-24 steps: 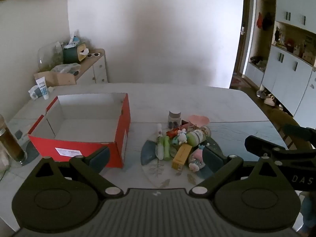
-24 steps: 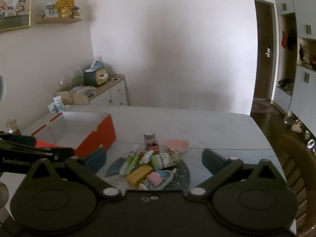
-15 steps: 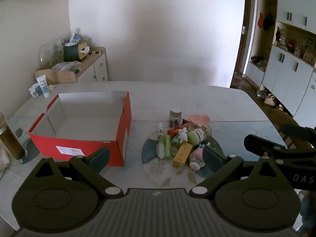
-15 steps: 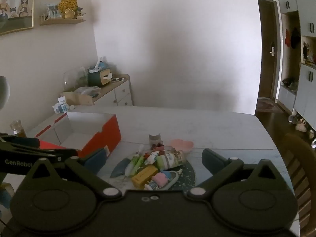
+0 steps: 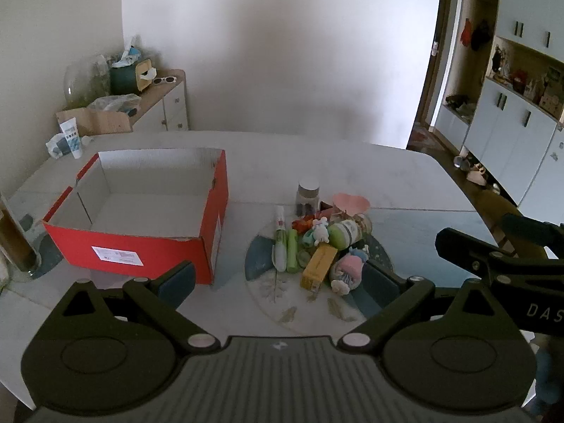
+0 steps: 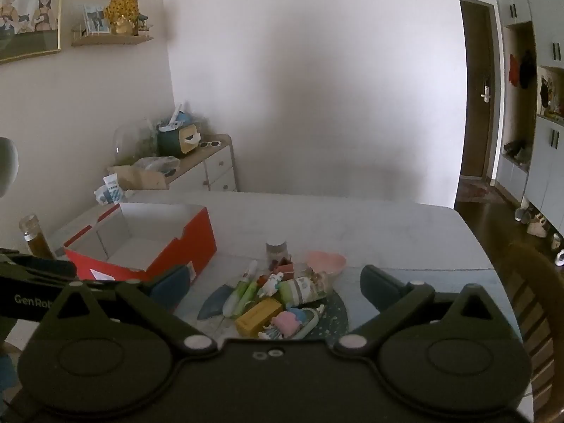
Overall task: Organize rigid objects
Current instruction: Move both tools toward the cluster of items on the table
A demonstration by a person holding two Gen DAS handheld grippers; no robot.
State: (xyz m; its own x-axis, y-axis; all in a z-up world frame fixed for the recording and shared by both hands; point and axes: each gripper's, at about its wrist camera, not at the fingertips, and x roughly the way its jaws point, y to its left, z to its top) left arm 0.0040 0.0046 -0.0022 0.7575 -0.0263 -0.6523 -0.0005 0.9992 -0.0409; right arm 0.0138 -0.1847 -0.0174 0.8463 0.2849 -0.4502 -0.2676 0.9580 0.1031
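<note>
The left tool [image 5: 278, 278] stands wide open and grips nothing, tilted down over the near edge of the tabletop [image 5: 352, 172]. The right tool [image 6: 273, 287] is likewise spread wide and bare, its fingers framing a pile [image 6: 278, 296] of small things. In the left view the right tool's dark body juts in from the right edge.

The pile sits on a round mat [image 5: 261, 259]: a yellow box [image 5: 319, 264], green tubes [image 5: 290, 248], a green-capped bottle [image 5: 347, 231] lying on its side, a pink-and-blue toy [image 5: 347, 269], a small jar [image 5: 308, 195] upright behind, a pink heart-shaped dish [image 5: 350, 202] beside it. Just left of the mat stands an open red box [image 5: 148, 250], white inside, nothing in it.

The tabletop is pale and marbled, with rounded corners. At its far left corner stands a white tube [image 5: 72, 135]; at the left edge, a glass bottle [image 6: 35, 238] of brown liquid. Beyond, a low dresser [image 6: 211, 165] against the wall carries clutter and sunglasses [image 5: 164, 80]. A shelf [image 6: 112, 38] and framed pictures hang above. To the right are a dark door [image 6: 477, 105], white cupboards [image 5: 511, 123] and shoes on a wood floor.
</note>
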